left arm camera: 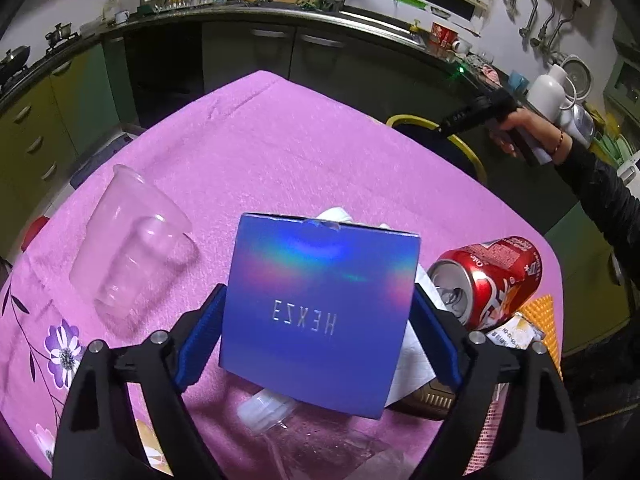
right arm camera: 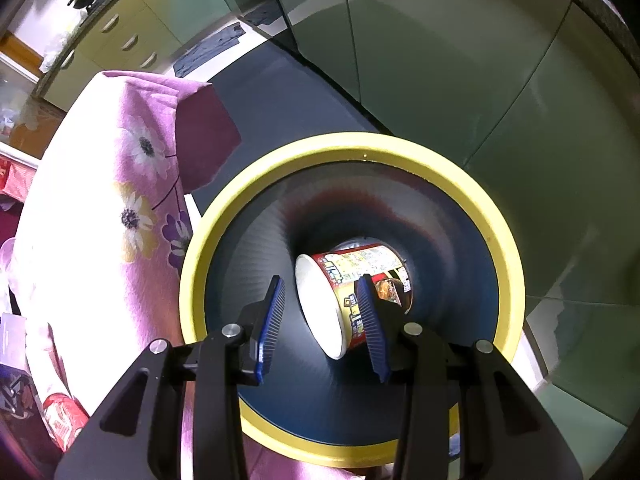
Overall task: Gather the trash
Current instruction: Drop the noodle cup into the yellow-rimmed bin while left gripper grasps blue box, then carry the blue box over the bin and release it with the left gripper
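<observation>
The left gripper stands wide, its blue pads at both sides of one blue box on the pink table; whether they press it I cannot tell. The right gripper, half spread and empty, hangs over one yellow-rimmed bin holding one noodle cup. One clear cup and one red can lie beside the box.

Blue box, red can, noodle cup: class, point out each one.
blue box (left arm camera: pixel 320 312), left wrist view, front face.
red can (left arm camera: pixel 496 280), left wrist view, its side.
noodle cup (right arm camera: pixel 320 312), right wrist view, white base.
</observation>
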